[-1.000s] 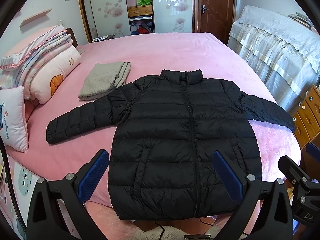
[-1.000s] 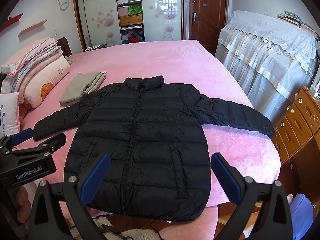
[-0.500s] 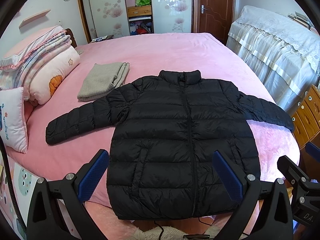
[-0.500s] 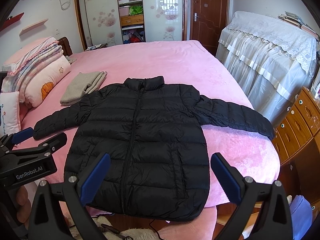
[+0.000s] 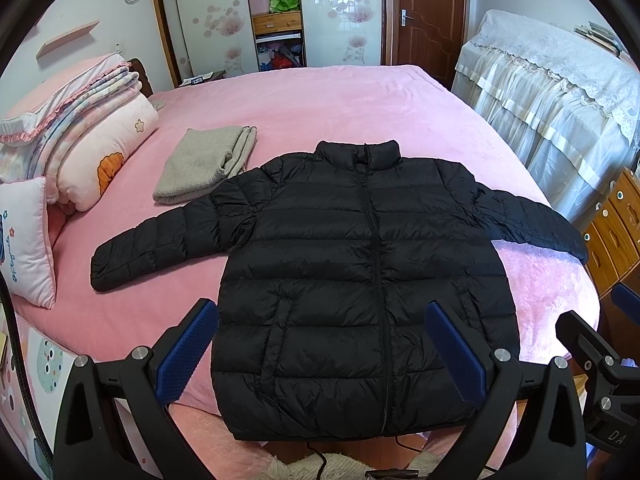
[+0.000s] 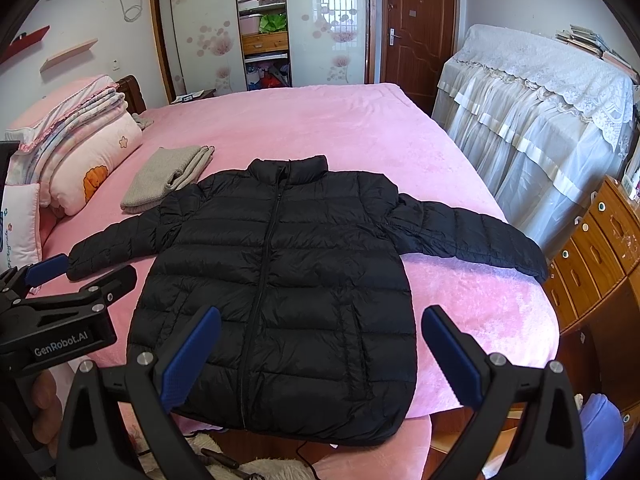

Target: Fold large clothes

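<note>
1 black jacket, 1 folded grey garment, 2 claws, 1 bed

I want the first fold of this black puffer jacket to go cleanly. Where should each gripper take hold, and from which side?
Probably the cuffs. The black puffer jacket lies flat, zipped, front up, both sleeves spread out. The left gripper could pinch the left sleeve's cuff from its outer end, the right gripper the cuff at the bed's edge, then carry each sleeve across the chest.
</note>
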Available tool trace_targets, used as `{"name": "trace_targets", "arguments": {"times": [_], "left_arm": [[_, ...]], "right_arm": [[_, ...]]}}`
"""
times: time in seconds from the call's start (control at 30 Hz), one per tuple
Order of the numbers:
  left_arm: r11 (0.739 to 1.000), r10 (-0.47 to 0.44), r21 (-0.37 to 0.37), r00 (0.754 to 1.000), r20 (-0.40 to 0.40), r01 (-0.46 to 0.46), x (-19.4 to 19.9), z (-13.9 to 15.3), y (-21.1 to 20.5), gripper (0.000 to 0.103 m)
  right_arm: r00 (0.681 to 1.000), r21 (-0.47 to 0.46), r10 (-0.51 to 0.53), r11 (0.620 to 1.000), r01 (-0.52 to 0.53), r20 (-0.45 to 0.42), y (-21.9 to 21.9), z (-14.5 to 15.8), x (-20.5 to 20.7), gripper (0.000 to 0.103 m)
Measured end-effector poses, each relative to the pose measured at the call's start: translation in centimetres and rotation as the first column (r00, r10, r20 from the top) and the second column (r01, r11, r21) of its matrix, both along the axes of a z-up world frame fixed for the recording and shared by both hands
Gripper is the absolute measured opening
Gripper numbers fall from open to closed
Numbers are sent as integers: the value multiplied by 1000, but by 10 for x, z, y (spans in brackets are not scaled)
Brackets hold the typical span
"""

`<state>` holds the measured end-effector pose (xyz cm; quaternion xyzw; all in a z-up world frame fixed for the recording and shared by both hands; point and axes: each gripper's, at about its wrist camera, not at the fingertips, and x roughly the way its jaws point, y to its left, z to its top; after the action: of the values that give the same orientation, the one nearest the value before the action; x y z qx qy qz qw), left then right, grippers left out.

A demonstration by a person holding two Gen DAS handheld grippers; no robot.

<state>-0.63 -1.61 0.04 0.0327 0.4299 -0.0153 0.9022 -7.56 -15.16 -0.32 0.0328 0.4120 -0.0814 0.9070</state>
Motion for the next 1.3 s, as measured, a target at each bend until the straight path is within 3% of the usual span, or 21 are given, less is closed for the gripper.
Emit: {"name": "trace_targets", "arguments": {"times": [1.3], "left_arm": [[1000,18,10,1000,8,-18,11,4,-9,103]], "right_arm": [[1000,25,-8,1000,7,23,-28,8,4,101]]}}
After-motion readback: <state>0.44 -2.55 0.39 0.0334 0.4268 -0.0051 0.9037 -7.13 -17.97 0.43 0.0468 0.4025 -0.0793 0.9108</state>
